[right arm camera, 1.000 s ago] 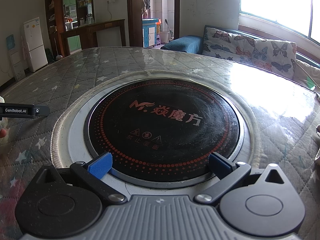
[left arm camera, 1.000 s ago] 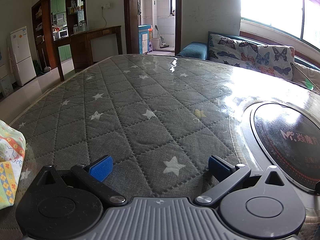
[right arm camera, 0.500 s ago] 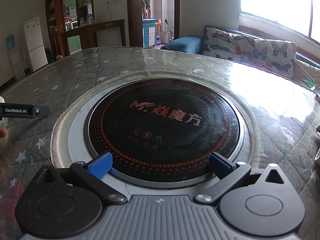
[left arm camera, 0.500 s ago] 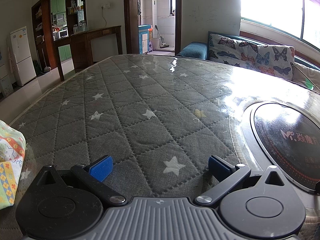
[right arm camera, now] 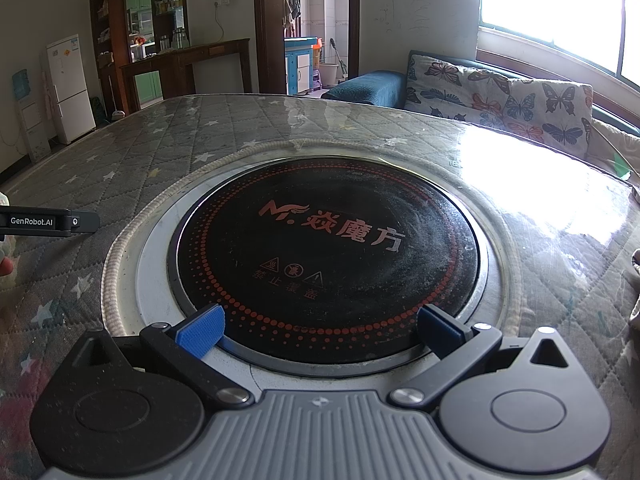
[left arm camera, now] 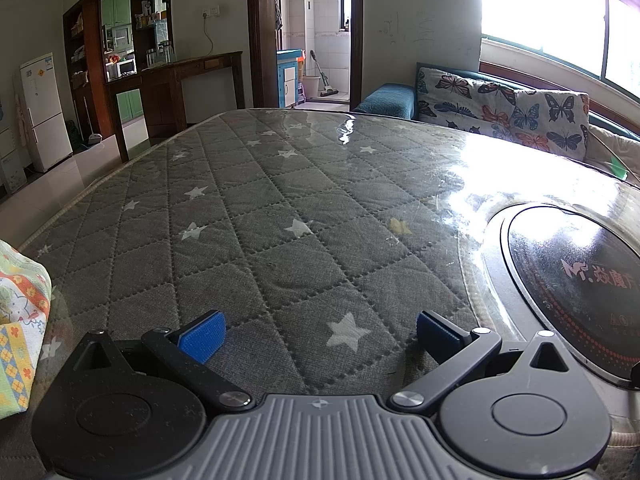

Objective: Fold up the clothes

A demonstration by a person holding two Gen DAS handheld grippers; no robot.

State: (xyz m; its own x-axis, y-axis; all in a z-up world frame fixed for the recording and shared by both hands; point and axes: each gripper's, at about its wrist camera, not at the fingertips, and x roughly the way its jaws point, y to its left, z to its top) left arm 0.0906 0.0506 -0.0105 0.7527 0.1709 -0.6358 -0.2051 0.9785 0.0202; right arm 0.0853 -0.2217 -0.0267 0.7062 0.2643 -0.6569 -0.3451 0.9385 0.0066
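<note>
Left hand-held gripper [left arm camera: 318, 334]: held low and level over the grey quilted star-patterned cover under clear glass [left arm camera: 280, 216] that tops the counter. Jaws spread wide, blue pads [left arm camera: 202, 336] well apart, nothing between them. The gripper points across the counter toward the far doorway.

Right hand-held gripper [right arm camera: 318, 332]: also low and level, jaws equally wide and empty. It sits over the near rim of the round black glass cooktop with red dotted rings and printed lettering [right arm camera: 328, 256], which is set into the counter inside a pale metal ring.

Task item: a folded-looking pastel cloth with orange, yellow and green print [left arm camera: 20, 316] lies at the left edge of the left wrist view, on the counter just beside the left gripper body, not touching its pads. Its full extent is cut off by the frame.

Surroundings: in the right wrist view a black bar marked "GenRobot.AI" [right arm camera: 48, 222] enters from the left edge, with a fingertip [right arm camera: 6, 268] below it. Beyond the counter stand a butterfly-print cushion [right arm camera: 500, 100], a white refrigerator [right arm camera: 70, 88] and dark wooden shelving [left arm camera: 132, 52]. Strong window glare washes out the far right part of the counter glass
</note>
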